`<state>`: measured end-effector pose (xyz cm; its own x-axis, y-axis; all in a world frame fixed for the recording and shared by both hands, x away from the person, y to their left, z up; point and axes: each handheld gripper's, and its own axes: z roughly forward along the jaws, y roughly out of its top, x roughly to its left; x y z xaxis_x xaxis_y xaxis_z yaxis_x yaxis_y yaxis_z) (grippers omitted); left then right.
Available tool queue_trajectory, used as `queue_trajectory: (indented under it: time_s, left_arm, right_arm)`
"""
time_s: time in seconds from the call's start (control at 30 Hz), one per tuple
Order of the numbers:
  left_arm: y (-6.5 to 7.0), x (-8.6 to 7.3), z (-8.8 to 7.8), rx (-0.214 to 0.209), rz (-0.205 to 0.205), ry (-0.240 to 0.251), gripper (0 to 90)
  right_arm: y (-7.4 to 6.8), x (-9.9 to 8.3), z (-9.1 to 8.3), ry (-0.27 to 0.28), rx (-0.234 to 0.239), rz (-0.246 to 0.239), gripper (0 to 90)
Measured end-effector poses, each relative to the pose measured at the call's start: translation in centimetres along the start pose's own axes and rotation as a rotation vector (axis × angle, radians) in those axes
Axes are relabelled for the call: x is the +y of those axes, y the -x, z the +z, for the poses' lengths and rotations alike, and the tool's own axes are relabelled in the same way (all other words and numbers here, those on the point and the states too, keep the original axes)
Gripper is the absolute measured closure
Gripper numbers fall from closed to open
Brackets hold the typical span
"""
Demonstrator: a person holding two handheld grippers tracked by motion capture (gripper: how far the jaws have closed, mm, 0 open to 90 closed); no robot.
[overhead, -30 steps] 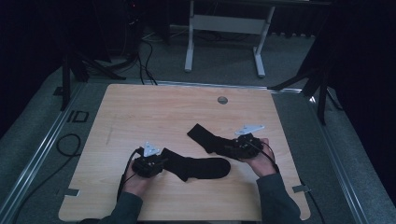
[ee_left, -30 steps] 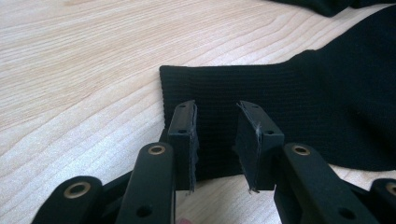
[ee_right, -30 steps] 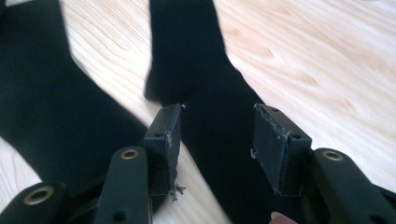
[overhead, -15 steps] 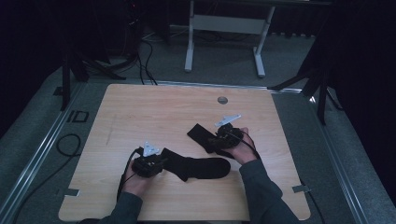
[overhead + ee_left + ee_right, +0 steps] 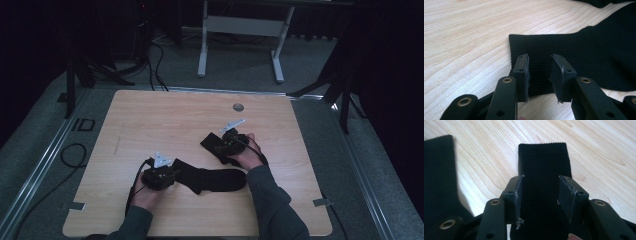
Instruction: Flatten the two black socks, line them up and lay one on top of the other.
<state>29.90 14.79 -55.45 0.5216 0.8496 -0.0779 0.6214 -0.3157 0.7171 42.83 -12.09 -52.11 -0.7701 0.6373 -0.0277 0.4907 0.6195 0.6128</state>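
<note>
Left gripper point(image 5: 172, 172) sits at the near left of the table point(image 5: 150, 125), jaws apart over the ribbed cuff of one black sock point(image 5: 215, 180), which lies flat along the near edge. Right gripper point(image 5: 222, 145) rests farther right, jaws also apart, straddling the second sock point(image 5: 212, 142) without pinching it. Two socks, two grippers. Pale wood-grain covers the table, with a round grommet point(image 5: 238, 107) near its far edge. Grey carpet point(image 5: 45, 165) surrounds it, and a white desk frame point(image 5: 240, 30) stands in the dark beyond. Both hands hide much of the second sock; the room's far side is too dim to read.
</note>
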Motion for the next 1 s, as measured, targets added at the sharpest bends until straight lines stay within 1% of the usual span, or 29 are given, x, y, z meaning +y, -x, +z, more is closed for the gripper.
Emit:
queue_trajectory:
  time_s: [0.07,0.17,0.27,0.33,0.37,0.43,0.47,0.53,0.57,0.7,0.87,0.93,1.0]
  left_arm:
    - [0.0,0.0,0.0,0.0,0.0,-0.004,68.2]
    - [0.1,0.0,0.1,-0.002,0.002,-0.007,68.1]
    - [0.2,0.0,0.2,-0.002,0.003,-0.008,68.2]
    - [0.2,0.0,0.2,-0.002,0.004,-0.01,68.1]
    - [0.2,0.0,0.2,-0.003,0.005,-0.01,68.1]
    - [0.3,0.0,0.3,-0.002,0.005,-0.009,68.2]
    - [0.3,-0.1,0.3,-0.002,0.006,-0.01,68.2]
    - [0.4,-0.1,0.3,-0.001,0.009,-0.01,68.2]
    - [0.4,-0.1,0.3,0.0,0.011,-0.011,68.2]
    - [0.6,-0.1,0.4,-0.001,0.013,-0.015,68.2]
    - [0.7,-0.1,0.5,0.0,0.021,-0.017,68.2]
    - [0.8,-0.1,0.5,0.001,0.022,-0.018,68.2]
    - [0.8,-0.2,0.5,0.0,0.022,-0.02,68.2]
  right_arm:
    - [0.2,0.0,0.4,-0.008,-0.008,0.007,53.2]
    - [0.3,0.0,0.8,-0.009,-0.005,0.018,52.7]
    - [0.5,-0.1,1.8,-0.029,-0.016,0.04,50.2]
    - [0.6,-0.2,2.1,-0.037,-0.016,0.04,49.8]
    - [0.6,-0.3,2.4,-0.055,-0.019,0.047,49.6]
    - [0.7,-0.4,2.6,-0.055,-0.018,0.069,49.3]
    - [0.7,-0.4,2.6,-0.056,-0.019,0.07,49.5]
    - [0.6,-0.4,2.6,-0.057,-0.025,0.056,50.3]
    - [0.5,-0.4,2.6,-0.057,-0.025,0.058,50.9]
    - [0.4,-0.4,2.6,-0.056,-0.018,0.051,58.0]
    - [0.0,-0.3,2.6,-0.052,-0.011,0.04,72.2]
    - [-0.1,-0.2,2.7,-0.049,-0.008,0.044,77.2]
    - [-0.2,-0.2,2.7,-0.047,-0.006,0.058,81.0]
